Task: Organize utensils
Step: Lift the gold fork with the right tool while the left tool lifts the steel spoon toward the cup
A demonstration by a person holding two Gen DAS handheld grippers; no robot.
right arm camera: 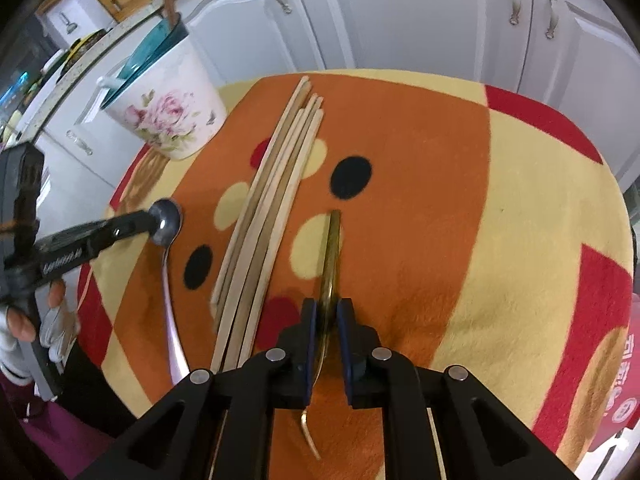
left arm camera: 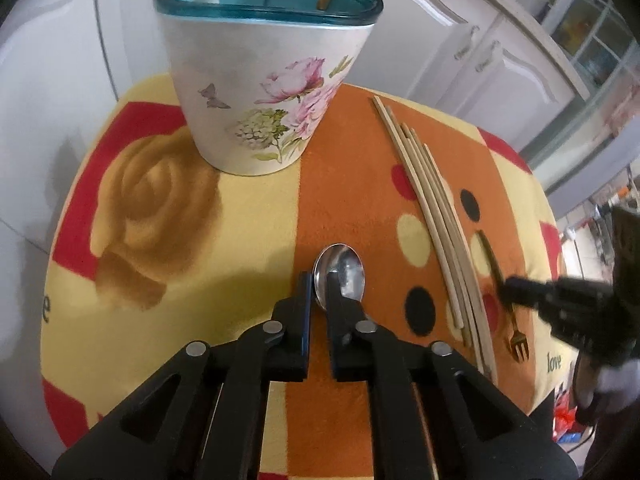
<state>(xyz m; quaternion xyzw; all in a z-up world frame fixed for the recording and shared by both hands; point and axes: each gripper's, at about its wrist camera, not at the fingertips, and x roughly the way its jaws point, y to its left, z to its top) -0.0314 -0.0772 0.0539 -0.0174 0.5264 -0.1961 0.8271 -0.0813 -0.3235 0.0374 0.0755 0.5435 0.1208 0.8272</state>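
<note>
Two grips set | left gripper [left arm camera: 319, 280] clamps steel spoon [left arm camera: 339, 276] bowl | right gripper [right arm camera: 326, 310] clamps gold fork [right arm camera: 330, 264] mid-handle | floral white holder, teal-rimmed [left arm camera: 256, 92], straight ahead of left.

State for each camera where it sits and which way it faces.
Left wrist: rides the left gripper, looking steeply down at the spoon it pinches, the floral holder beyond.
Right wrist: rides the right gripper, looking down at the gold fork it clamps; a gloved hand shows at left.
Shared: chopsticks, blanket, each other's gripper.
</note>
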